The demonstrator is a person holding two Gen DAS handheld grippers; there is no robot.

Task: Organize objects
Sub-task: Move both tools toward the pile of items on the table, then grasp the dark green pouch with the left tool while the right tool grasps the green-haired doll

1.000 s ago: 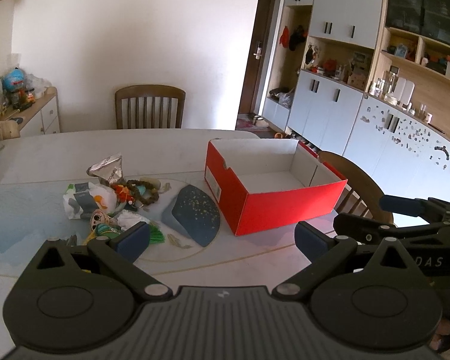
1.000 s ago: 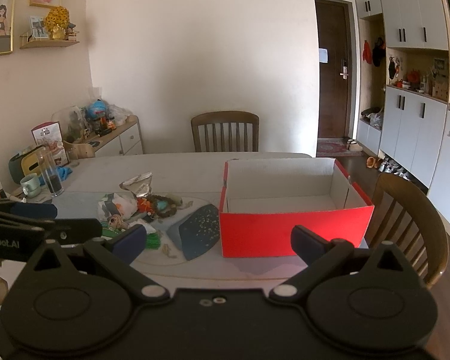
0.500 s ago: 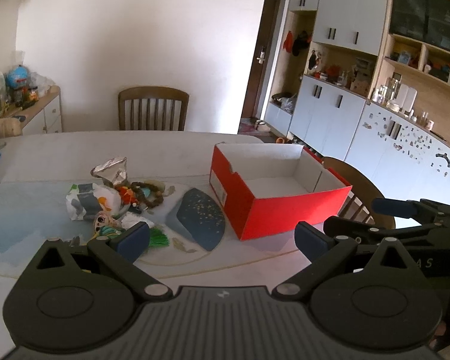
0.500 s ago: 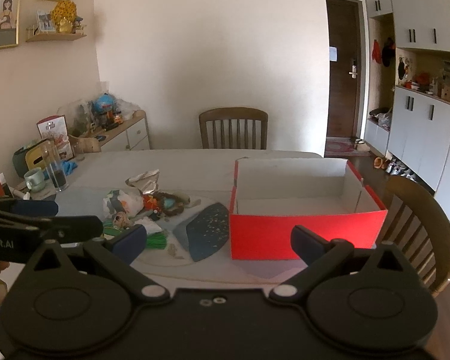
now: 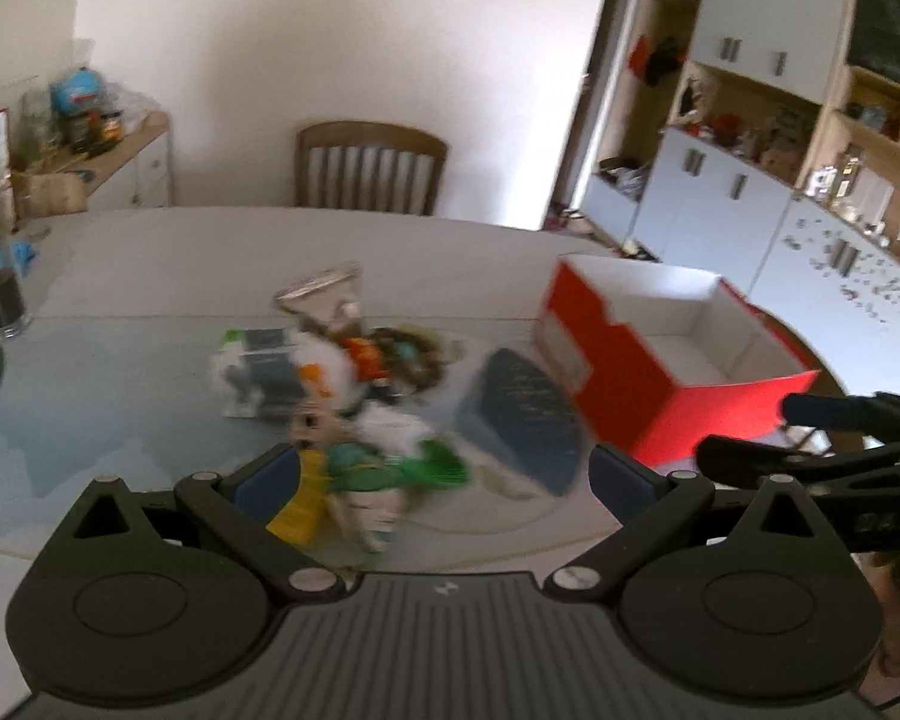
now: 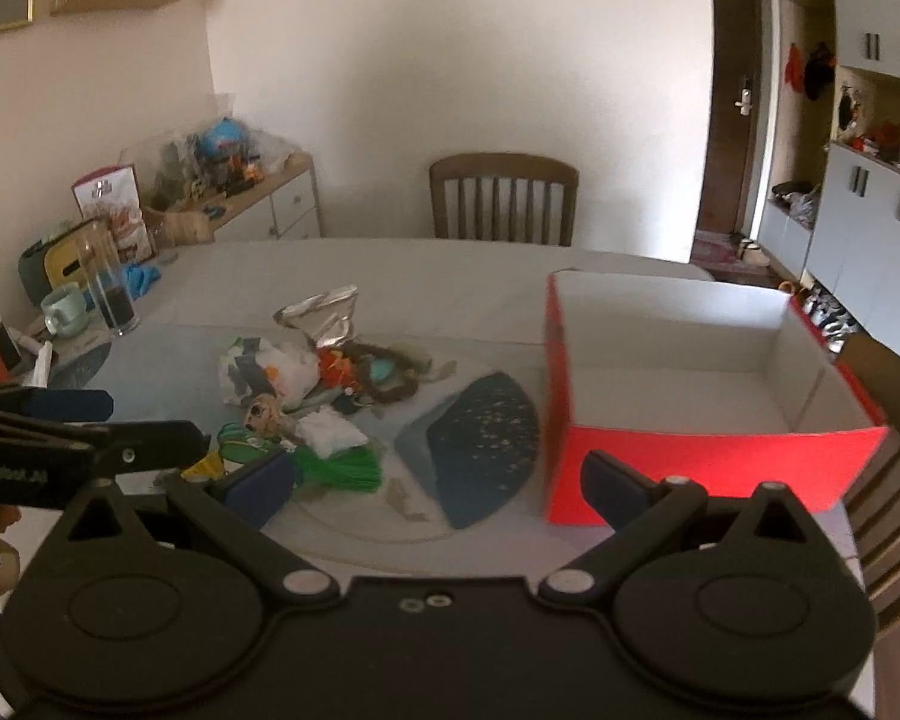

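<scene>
A pile of small items lies on the table: a silver foil bag (image 6: 321, 315), a white plastic bag (image 6: 270, 375), a brown bead bracelet (image 6: 390, 372), a green tassel (image 6: 339, 471) and a dark blue speckled pouch (image 6: 486, 444). An open, empty red box (image 6: 708, 462) stands to their right; it also shows in the left wrist view (image 5: 624, 378). My left gripper (image 5: 444, 474) is open and empty, just before the pile (image 5: 342, 384). My right gripper (image 6: 438, 483) is open and empty, before the pouch and box.
A glass of dark liquid (image 6: 111, 294) and a green mug (image 6: 63, 309) stand at the table's left. A wooden chair (image 6: 504, 195) is at the far side, another (image 6: 888, 450) at the right. A cluttered sideboard (image 6: 240, 204) is at the left wall, cabinets (image 5: 750, 210) at the right.
Both grippers have moved forward and turned left toward the pile; the items and box look larger and nearer. The left view is motion-blurred. Both stay open.
</scene>
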